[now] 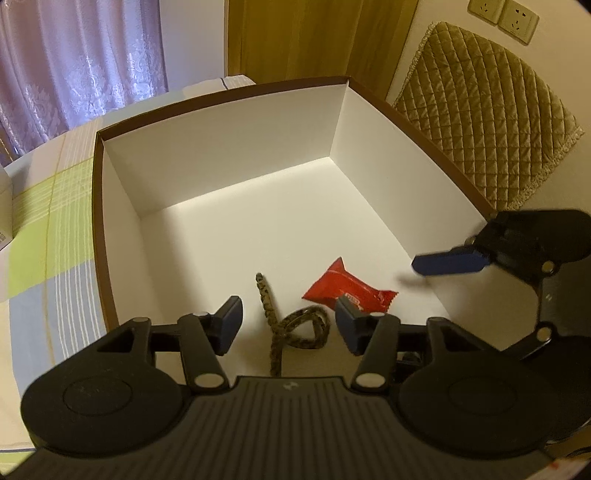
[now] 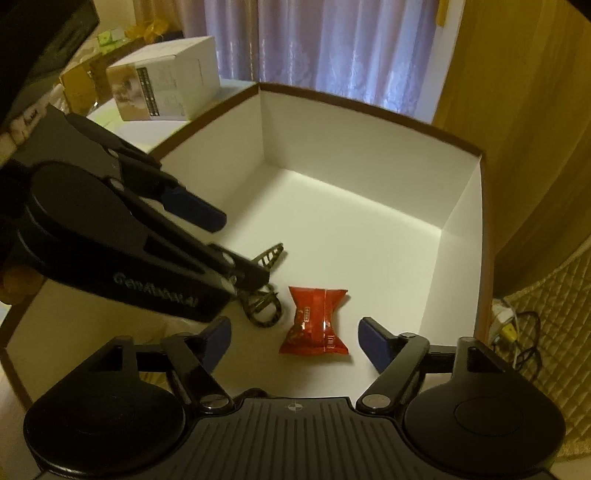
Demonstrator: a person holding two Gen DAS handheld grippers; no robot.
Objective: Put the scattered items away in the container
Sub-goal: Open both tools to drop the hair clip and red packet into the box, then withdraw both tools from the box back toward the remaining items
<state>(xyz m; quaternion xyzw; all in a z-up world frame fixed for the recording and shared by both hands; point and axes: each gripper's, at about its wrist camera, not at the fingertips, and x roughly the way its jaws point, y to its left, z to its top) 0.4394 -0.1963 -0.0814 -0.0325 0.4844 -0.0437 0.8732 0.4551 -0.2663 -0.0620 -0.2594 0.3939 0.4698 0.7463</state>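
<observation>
A big box with white walls [image 1: 221, 147] [image 2: 369, 147] and a brown rim fills both views. On its floor lie a red snack packet [image 1: 347, 291] [image 2: 317, 321] and a leopard-patterned hair clip [image 1: 291, 328] [image 2: 264, 314]. My left gripper [image 1: 290, 325] hangs open just above the clip, nothing held; in the right wrist view it [image 2: 242, 251] covers part of the clip. My right gripper [image 2: 297, 343] is open and empty over the near side of the packet. One of its blue fingers [image 1: 448, 262] reaches over the box's right wall in the left wrist view.
The box stands on a plaid cloth [image 1: 48, 221]. A white carton [image 2: 166, 85] sits beyond its left corner. A quilted cushion [image 1: 480, 110] leans against the wall on the right under wall sockets [image 1: 506, 14]. Cables [image 2: 517, 325] lie outside the right wall.
</observation>
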